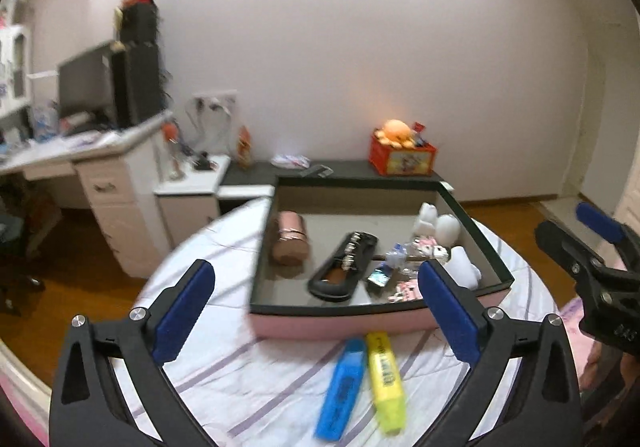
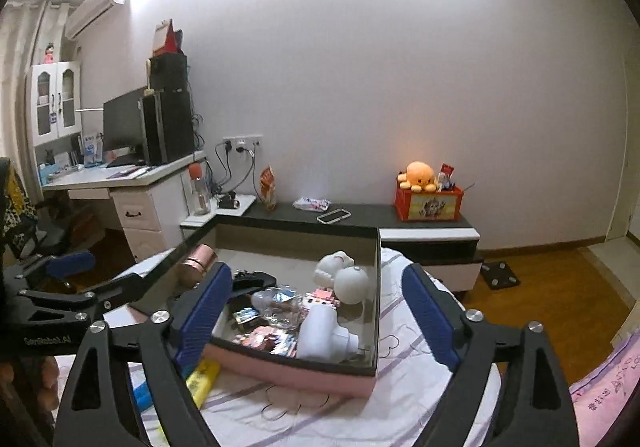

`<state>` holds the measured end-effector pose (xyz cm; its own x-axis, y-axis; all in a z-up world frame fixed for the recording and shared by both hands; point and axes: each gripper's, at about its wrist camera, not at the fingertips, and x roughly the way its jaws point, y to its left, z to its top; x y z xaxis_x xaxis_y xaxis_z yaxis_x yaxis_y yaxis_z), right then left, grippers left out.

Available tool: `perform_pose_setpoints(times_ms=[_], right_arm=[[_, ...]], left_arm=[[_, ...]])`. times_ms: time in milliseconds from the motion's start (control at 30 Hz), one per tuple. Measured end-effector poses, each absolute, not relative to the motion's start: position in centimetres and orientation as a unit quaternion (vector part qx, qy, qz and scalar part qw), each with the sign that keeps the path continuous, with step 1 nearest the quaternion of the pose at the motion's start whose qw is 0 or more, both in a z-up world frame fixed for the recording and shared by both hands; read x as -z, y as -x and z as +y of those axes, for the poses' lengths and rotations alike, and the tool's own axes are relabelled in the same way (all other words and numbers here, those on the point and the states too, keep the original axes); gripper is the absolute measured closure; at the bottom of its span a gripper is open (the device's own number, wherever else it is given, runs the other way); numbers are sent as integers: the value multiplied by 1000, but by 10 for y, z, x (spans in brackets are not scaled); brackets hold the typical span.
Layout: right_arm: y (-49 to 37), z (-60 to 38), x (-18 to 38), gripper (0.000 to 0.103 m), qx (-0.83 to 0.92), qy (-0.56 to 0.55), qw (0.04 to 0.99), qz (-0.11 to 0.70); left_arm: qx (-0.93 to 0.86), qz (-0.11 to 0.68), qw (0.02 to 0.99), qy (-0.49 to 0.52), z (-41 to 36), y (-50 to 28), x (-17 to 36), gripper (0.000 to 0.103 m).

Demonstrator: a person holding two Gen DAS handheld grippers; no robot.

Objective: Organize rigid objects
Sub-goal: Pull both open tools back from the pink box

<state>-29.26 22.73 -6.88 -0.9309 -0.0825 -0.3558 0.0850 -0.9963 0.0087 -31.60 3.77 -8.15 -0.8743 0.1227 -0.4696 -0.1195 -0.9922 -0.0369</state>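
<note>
1. Bedroom setting: a bed with a white sheet striped in purple (image 1: 248, 375) serves as the work surface, with a desk and a low dark cabinet along the wall behind.
2. On the sheet sits a shallow pink box (image 1: 340, 321) with a dark rim, already holding a rose-coloured cylinder (image 1: 290, 243), a black case (image 1: 344, 267), white figurines (image 1: 444, 227), a white plastic piece (image 2: 320, 331) and small bits I cannot make out.
3. Two items lie outside, just in front of the box's near wall: a blue highlighter (image 1: 344, 387) and a yellow highlighter (image 1: 386, 379), side by side and nearly touching.
4. The left gripper (image 1: 316, 311) hovers above them with its jaws spread wide and nothing between the pads.
5. The right gripper (image 2: 316, 315) is likewise fully apart and empty, poised over the box's near edge.
6. Handling, as I judge it: both highlighters look light, stiff and smooth plastic, so they may skid or roll on the soft sheet if nudged.
7. Best hold is probably across the middle of the barrel, pads on the flat sides; the pair lies so close that one finger must slip between them or risk pushing the neighbour.
8. The bedding gives underneath, so pressing down hard seems unwise.
</note>
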Motion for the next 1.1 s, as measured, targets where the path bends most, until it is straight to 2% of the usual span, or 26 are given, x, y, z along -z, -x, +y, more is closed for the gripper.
perform_pose_setpoints(times_ms=[33,633,1100], right_arm=[[286,225,66,0,984,-174,42,6],[189,196,31,0,990,-125,59,25],[167,187,32,0,989,-131,62,31]], left_arm=[[-970,-6,61,237,35,311,78,0],[-984,23,57,168,12,193,32,0],[-983,36,57,172,9,173,34,0]])
